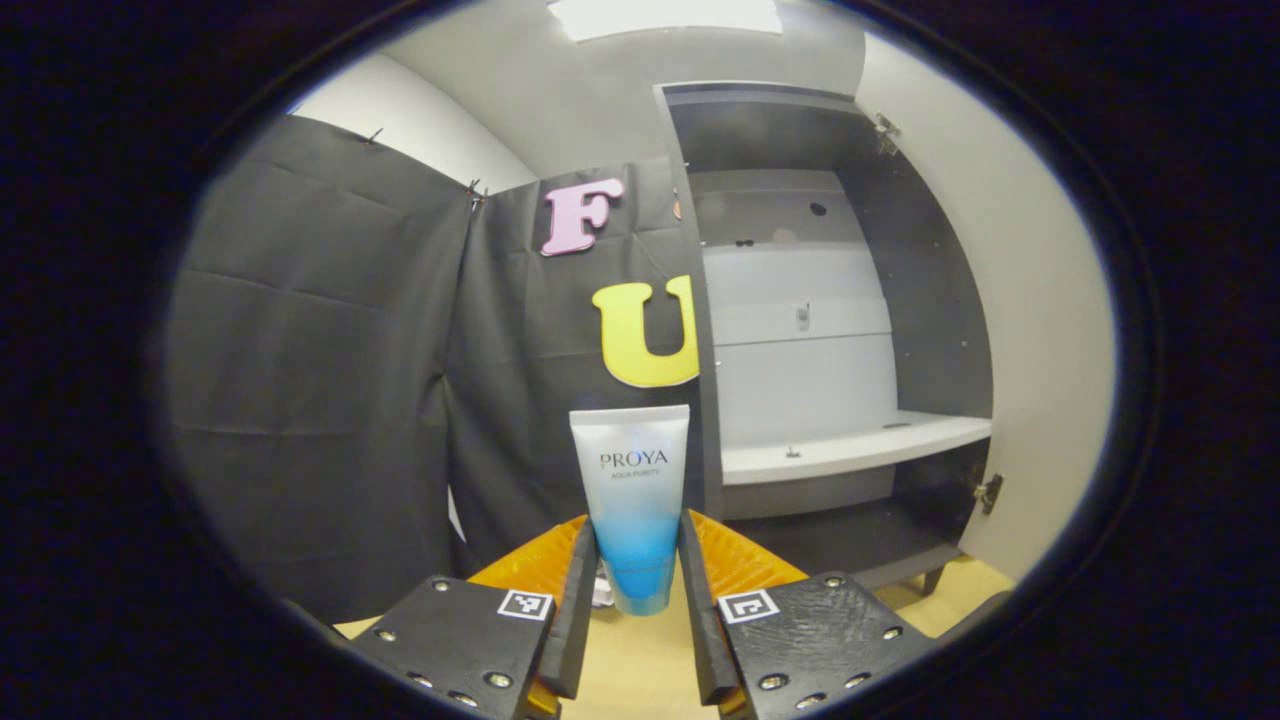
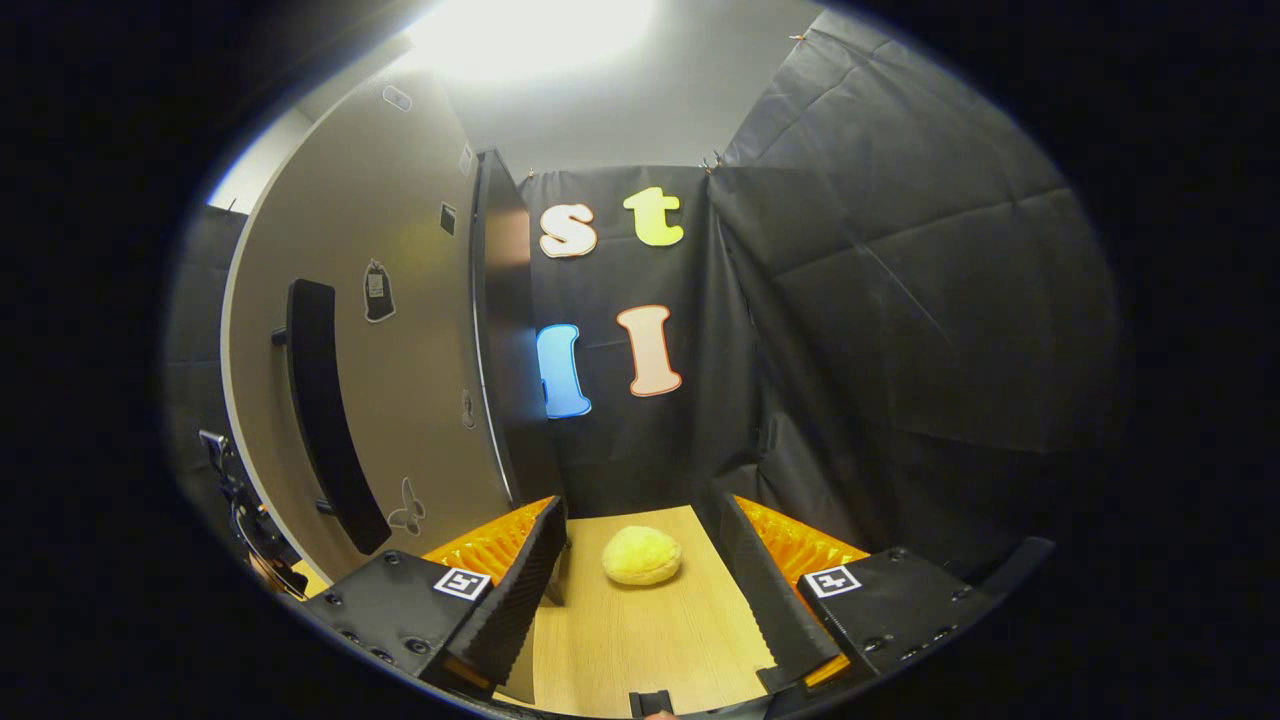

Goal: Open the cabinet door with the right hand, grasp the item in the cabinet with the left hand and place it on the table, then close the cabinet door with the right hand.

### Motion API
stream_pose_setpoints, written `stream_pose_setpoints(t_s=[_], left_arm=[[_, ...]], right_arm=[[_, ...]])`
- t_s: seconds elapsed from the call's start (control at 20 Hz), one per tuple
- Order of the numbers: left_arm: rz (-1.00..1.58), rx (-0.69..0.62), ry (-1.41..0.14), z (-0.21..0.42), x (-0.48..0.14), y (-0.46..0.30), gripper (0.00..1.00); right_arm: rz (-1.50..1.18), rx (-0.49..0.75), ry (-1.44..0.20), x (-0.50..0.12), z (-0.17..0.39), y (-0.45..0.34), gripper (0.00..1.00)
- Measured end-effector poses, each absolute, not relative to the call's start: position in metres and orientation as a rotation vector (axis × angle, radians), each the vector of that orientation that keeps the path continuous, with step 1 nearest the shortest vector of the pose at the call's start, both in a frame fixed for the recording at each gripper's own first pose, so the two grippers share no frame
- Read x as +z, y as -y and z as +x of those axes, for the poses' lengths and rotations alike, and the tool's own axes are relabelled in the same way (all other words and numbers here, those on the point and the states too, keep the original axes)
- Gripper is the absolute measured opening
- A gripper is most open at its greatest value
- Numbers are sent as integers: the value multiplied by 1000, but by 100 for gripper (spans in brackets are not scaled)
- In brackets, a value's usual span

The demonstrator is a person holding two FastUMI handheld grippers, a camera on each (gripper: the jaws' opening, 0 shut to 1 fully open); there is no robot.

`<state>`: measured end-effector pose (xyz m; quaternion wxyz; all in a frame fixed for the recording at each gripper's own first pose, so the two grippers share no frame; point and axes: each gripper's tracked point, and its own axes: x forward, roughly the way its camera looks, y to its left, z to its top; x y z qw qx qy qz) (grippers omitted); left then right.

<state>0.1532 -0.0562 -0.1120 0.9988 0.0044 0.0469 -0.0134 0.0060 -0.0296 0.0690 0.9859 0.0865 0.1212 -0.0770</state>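
White-and-blue tube [image 1: 632,505] stands upright between the fingers of the left gripper [image 1: 635,565], which clasp it just above the wooden table [image 1: 630,660]. At two o'clock the cabinet [image 1: 850,330] is open. Right gripper [image 2: 640,590] is released; a yellow ball [image 2: 641,556] lies at twelve o'clock, the cabinet door [image 2: 400,330] at ten.

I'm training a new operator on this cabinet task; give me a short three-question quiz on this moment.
1. True or false: the cabinet door stands open.
2. What stands between the left gripper's fingers? A) a tube B) a cup C) a sponge
3. Fill in: in the right gripper view, the round yellow object lies on the ____, ahead of the open right gripper.

Key: 1 true; the cabinet shows its bare shelf. 2 A, the tube, upright, cap down. 3 table.
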Motion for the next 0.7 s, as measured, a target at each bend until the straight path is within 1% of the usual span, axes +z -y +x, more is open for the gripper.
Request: stream_pose_setpoints(t_s=[0.15, 0.2, 0.25, 0.45, 0.5, 0.55, 0.7], left_arm=[[11, 5, -139, 133, -154, 31, 46], [6, 11, -153, 127, -167, 26, 46], [0, 20, -165, 119, -181, 20, 45], [-16, 37, -210, 98, -237, 7, 43], [-21, 40, -225, 93, -251, 6, 43], [-24, 41, -238, 90, -265, 6, 48], [-11, 43, -275, 79, -297, 6, 43]], right_arm=[[209, -152, -236, 69, 3, 26, 98], [214, -155, -234, 69, 2, 26, 93], [209, -161, -232, 69, 1, 26, 98], [201, -178, -213, 77, -3, 22, 98], [200, -179, -210, 78, -5, 21, 93], [196, -183, -210, 78, -5, 21, 98], [175, -194, -219, 79, -6, 20, 98]])
